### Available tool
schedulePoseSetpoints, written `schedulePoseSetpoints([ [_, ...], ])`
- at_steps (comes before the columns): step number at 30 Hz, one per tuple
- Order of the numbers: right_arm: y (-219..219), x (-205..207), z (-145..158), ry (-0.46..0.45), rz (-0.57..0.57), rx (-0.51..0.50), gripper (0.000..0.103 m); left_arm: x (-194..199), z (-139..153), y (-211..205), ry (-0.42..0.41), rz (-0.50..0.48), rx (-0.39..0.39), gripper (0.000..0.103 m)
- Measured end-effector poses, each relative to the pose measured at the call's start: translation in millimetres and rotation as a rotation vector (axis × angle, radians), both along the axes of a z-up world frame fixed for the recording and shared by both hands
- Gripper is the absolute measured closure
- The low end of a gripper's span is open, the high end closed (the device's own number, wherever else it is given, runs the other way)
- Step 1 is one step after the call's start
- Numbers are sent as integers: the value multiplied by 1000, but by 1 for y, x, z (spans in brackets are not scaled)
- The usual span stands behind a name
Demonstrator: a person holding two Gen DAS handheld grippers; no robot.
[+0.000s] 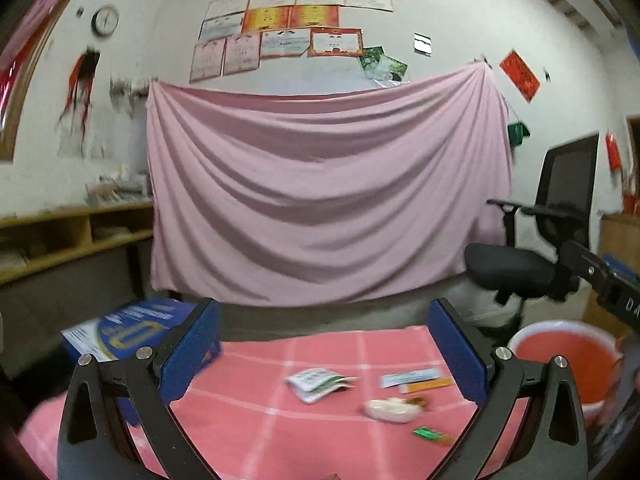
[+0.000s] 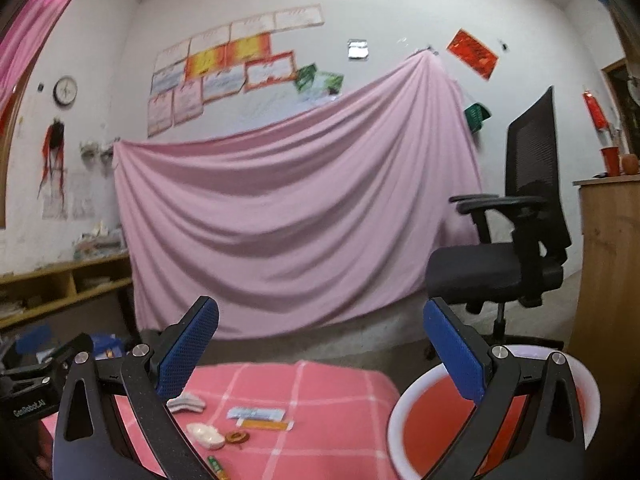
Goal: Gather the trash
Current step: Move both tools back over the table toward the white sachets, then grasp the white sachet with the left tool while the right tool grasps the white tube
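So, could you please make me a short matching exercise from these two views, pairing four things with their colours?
Things:
1. bucket
2. office chair
3. hanging sheet
4. gripper pads

Colours:
a. blue
b. pale pink
c. red inside with a white rim
d. black

Pairs: 1-c, 2-d, 3-b, 4-a
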State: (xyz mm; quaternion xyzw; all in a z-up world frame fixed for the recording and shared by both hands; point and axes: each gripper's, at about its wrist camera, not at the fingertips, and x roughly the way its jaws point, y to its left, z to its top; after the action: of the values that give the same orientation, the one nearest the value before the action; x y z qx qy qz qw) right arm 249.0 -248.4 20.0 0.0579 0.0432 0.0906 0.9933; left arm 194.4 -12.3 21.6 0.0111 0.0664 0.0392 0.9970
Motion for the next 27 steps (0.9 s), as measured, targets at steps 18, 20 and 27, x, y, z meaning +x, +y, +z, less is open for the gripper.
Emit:
schedulePoseSetpoints([
  [18, 61, 81, -61, 455, 143, -220, 0, 104, -58, 43, 466, -7, -87, 2],
  [20, 65, 99, -69, 523, 166, -222, 0, 118, -64, 45, 504, -23, -101, 2],
  [27, 73, 128, -87, 663, 232, -205, 2, 143, -69, 44, 567, -82, -99, 2],
])
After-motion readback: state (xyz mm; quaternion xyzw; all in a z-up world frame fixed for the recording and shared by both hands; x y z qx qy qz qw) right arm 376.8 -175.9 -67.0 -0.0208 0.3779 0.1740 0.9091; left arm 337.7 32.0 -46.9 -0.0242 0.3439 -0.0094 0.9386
